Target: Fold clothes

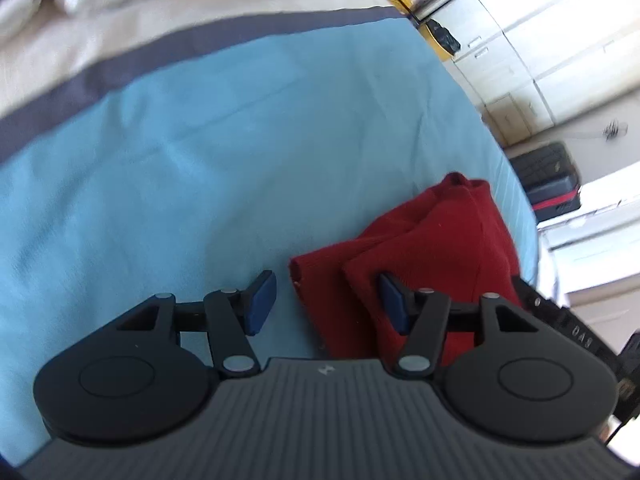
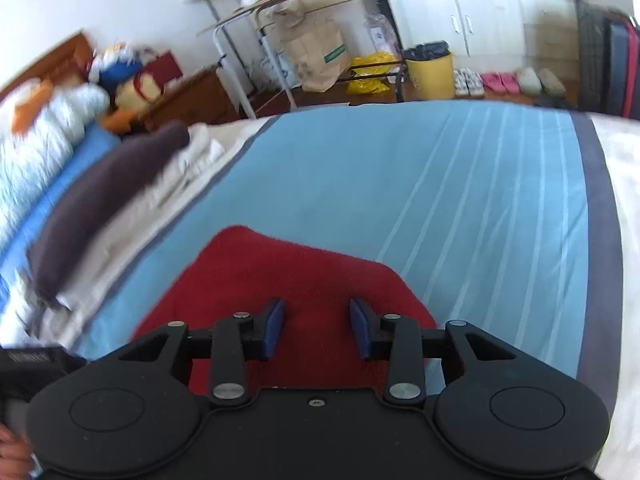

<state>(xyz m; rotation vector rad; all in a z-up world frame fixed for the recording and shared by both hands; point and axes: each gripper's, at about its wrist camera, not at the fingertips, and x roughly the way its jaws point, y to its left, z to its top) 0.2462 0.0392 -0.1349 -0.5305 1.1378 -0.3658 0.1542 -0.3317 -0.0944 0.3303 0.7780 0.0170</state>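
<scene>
Red knit garment (image 2: 280, 276), folded compact, is laid on blue bedsheet (image 2: 400, 184), just ahead of both tongs. Left gripper (image 1: 326, 304) & right gripper (image 2: 316, 328) are spread, nothing pinched; prob. fold is finished.

Folded red garment (image 2: 280, 280) flat on blue bedspread (image 2: 400, 184)
</scene>
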